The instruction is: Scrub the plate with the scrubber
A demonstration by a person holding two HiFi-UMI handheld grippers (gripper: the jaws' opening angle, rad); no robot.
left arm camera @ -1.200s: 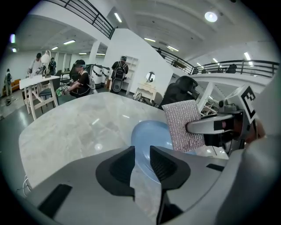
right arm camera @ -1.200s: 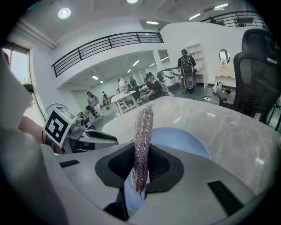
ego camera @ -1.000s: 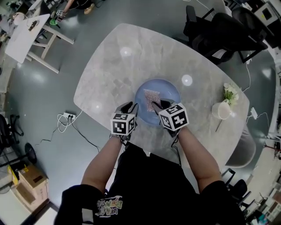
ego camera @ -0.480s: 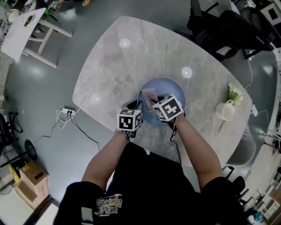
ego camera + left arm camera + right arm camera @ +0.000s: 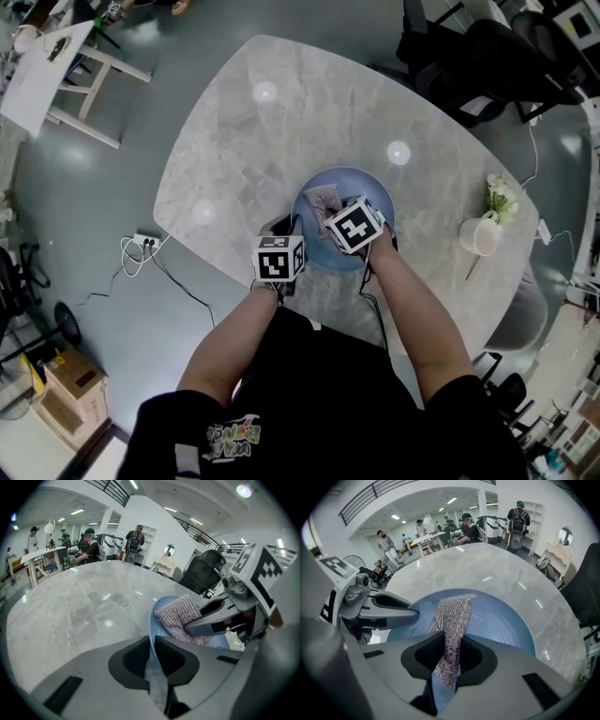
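Grey marble desk (image 5: 281,122); blue plate (image 5: 501,620) near its front edge, same spot as a second ago. Left gripper (image 5: 151,654) has come in from just off the plate's near-left rim. Its jaws, spread wide then, are closing on that rim, which runs thin between the pads. Right gripper (image 5: 450,654) has shifted further in over the plate. Its jaws pinch the near end of the scrubber (image 5: 454,616), and the glittery mesh reaches forward from them over the plate's inside.
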